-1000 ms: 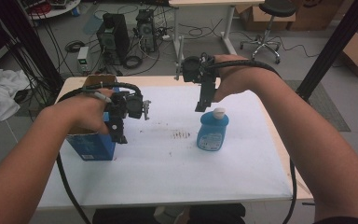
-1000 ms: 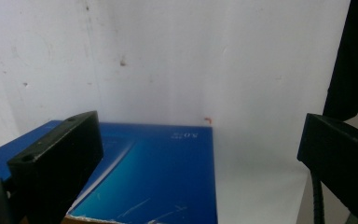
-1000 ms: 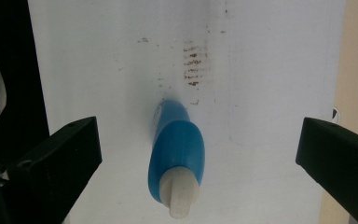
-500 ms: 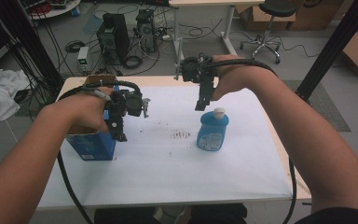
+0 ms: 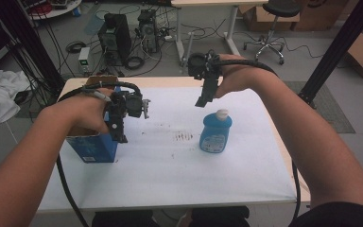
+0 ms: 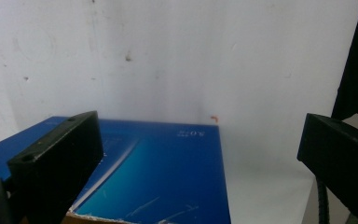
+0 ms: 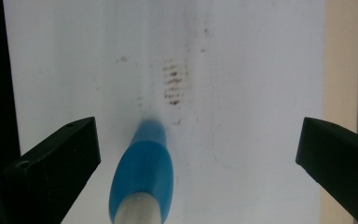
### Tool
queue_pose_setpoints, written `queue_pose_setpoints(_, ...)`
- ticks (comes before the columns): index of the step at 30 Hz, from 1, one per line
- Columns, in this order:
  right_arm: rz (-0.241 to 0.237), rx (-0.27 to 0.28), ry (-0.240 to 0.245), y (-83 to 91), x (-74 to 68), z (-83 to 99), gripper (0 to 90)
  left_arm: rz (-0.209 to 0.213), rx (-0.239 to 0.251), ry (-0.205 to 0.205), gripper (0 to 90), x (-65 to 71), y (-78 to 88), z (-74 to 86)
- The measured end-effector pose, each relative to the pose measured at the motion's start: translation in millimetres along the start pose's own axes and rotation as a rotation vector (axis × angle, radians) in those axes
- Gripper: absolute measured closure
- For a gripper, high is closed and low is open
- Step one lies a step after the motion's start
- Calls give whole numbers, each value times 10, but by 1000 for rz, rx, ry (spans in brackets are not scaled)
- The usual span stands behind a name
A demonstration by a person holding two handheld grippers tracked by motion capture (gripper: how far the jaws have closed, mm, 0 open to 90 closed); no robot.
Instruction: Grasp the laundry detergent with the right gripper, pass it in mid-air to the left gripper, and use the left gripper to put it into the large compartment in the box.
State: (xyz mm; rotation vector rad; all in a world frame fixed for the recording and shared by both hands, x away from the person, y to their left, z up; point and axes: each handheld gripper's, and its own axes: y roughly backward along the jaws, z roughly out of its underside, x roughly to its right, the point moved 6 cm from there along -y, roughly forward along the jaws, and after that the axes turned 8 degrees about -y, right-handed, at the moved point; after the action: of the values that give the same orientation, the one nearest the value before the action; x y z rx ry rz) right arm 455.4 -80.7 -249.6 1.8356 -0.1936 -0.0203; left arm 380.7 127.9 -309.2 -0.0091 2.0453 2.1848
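Note:
A blue bottle (image 5: 215, 134) with a white cap stands upright on the white table (image 5: 170, 165), right of centre. My right gripper (image 5: 201, 101) hangs open above and just behind its cap, touching nothing. In the right gripper view the bottle (image 7: 142, 179) lies below, between the wide-apart jaws and nearer the left one. A blue carton box (image 5: 93, 149) stands at the table's left. My left gripper (image 5: 121, 137) points down at the box's right side, open. The left gripper view has the box top (image 6: 168, 177) under the spread jaws.
Dark smudges (image 5: 184, 136) mark the table sheet between box and bottle. Beyond the far edge, on the floor, are computer towers (image 5: 116, 30), cables and an office chair (image 5: 274, 19). A black post (image 5: 335, 47) slants at right.
My right gripper has risen a little and drawn slightly left, away from the bottle's cap. The left gripper has barely moved.

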Motion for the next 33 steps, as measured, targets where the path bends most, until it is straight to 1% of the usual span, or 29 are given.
queue_pose_setpoints(2,-30,68,-11,46,-7,2,0,-4,-17,4,6,-8,-6,6)
queue_pose_setpoints(3,-32,106,-19,74,-6,5,0,-4,-25,4,5,-10,-7,6)
queue_pose_setpoints(5,-45,176,-30,140,-7,20,0,-1,-24,2,6,-5,-8,-7)
queue_pose_setpoints(7,-49,257,-47,221,-5,45,0,-5,-19,-4,5,-3,-8,-26)
queue_pose_setpoints(8,-54,294,-47,251,-2,59,0,-6,-16,-4,5,-3,-8,-32)
queue_pose_setpoints(11,-58,388,-68,338,1,117,0,-9,-15,-8,5,-4,3,-54)
queue_pose_setpoints(12,-55,448,-80,389,1,176,0,-7,-13,-6,5,4,8,-61)
queue_pose_setpoints(13,-55,448,-80,389,1,176,0,-10,-15,-13,5,3,10,-64)
queue_pose_setpoints(14,-54,469,-86,408,0,213,0,-7,-15,-8,5,14,12,-68)
queue_pose_setpoints(15,-50,487,-93,421,-1,254,0,-13,-13,-14,5,15,14,-71)
queue_pose_setpoints(16,-41,501,-100,432,1,312,0,-10,-15,-11,5,24,19,-71)
queue_pose_setpoints(17,-39,512,-109,440,-3,359,0,-12,-14,-17,5,22,22,-71)
queue_pose_setpoints(19,-37,539,-122,459,-6,460,0,-11,-17,-14,5,31,27,-67)
queue_pose_setpoints(20,-35,545,-129,465,-6,500,0,-15,-11,-12,5,33,23,-66)
queue_pose_setpoints(24,-30,585,-152,504,-15,743,0,-16,-16,-14,5,45,27,-60)
queue_pose_setpoints(27,-24,627,-171,540,-24,912,0,-16,-11,-11,5,60,22,-57)
queue_pose_setpoints(28,-21,641,-181,550,-28,993,0,-16,-10,-10,5,63,21,-55)
queue_pose_setpoints(30,-13,659,-194,559,-36,1110,0,-19,-4,-5,5,69,17,-50)
queue_pose_setpoints(31,-15,670,-200,561,-45,1175,0,-19,-13,-16,5,64,22,-42)
queue_pose_setpoints(33,-5,690,-211,557,-62,1309,0,-19,-11,-16,4,67,16,-35)
